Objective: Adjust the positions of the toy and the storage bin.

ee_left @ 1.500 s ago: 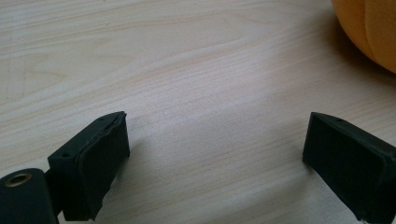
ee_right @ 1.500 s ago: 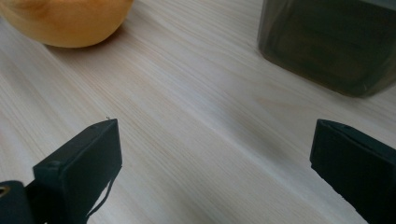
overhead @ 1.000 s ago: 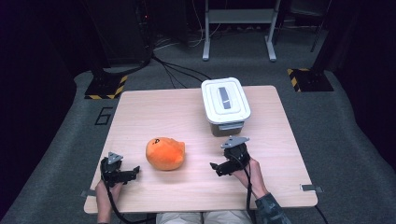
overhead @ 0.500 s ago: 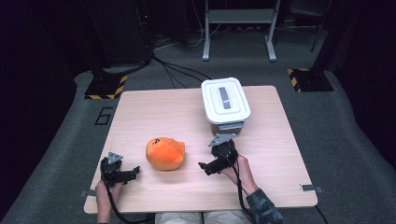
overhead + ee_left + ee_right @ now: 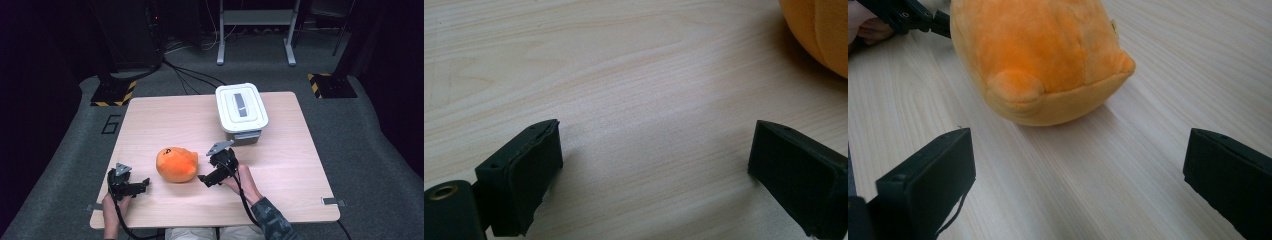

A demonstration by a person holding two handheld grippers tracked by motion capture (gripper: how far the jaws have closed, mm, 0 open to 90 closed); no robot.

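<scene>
The right gripper [image 5: 204, 178] is closing in on the round orange plush toy [image 5: 176, 163] at the near middle of the pale wooden table [image 5: 300, 165] — jaws spread wide, holding nothing, so a grab is looking imminent. The left gripper [image 5: 145, 183] is waiting to the toy's left, equally wide and empty — the toy's face is turning away, hard to make out.

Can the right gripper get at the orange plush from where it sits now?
Probably yes. The right gripper is open and points at the plush, with bare table between its jaws and the toy. Nothing lies in the gap; the left gripper sits on the plush's far side.
</scene>
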